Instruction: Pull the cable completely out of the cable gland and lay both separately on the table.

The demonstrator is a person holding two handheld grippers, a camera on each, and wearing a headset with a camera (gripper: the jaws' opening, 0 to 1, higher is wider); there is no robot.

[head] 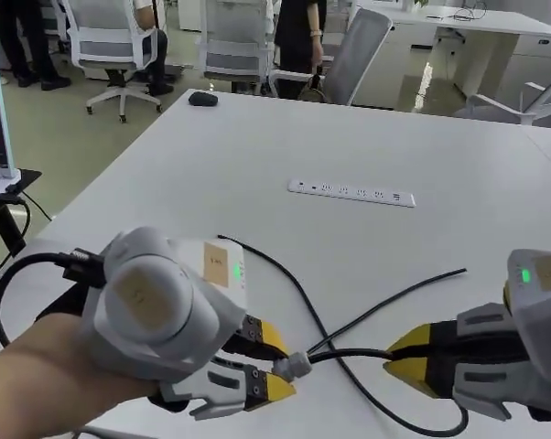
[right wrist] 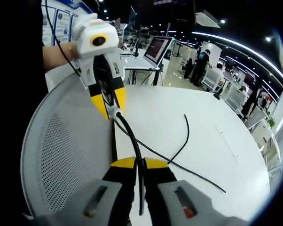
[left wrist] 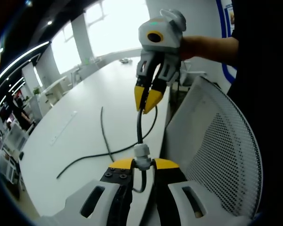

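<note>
Office chairs and desks stand at the far side of the room. The work is on a wide white table (head: 257, 146), where a power strip (head: 351, 193) lies in the middle. At the near left, the left gripper (head: 275, 363) has its yellow jaw tips closed on the small pale cable gland (head: 292, 366) and holds it just above the table. At the near right, the right gripper (head: 406, 358) is clamped on the black cable (head: 349, 355), close to the gland. In the right gripper view the cable runs between the two jaws, which are nearly together. The short piece of cable between the two grippers looks almost straight. Loose lengths of cable lie on the table beyond them.

The step in hand is, in my judgement, the pulling itself. The cable enters the gland, so the two are not yet separated. How much cable remains on the other side of the gland I cannot say surely, because the left gripper hides that side. The next move calls for drawing the right gripper away to the right, along the line of the cable, while the left one holds the gland steady. Probably a new grip nearer the gland will be needed afterwards. Then each part must be laid down on the table, apart from the other.
</note>
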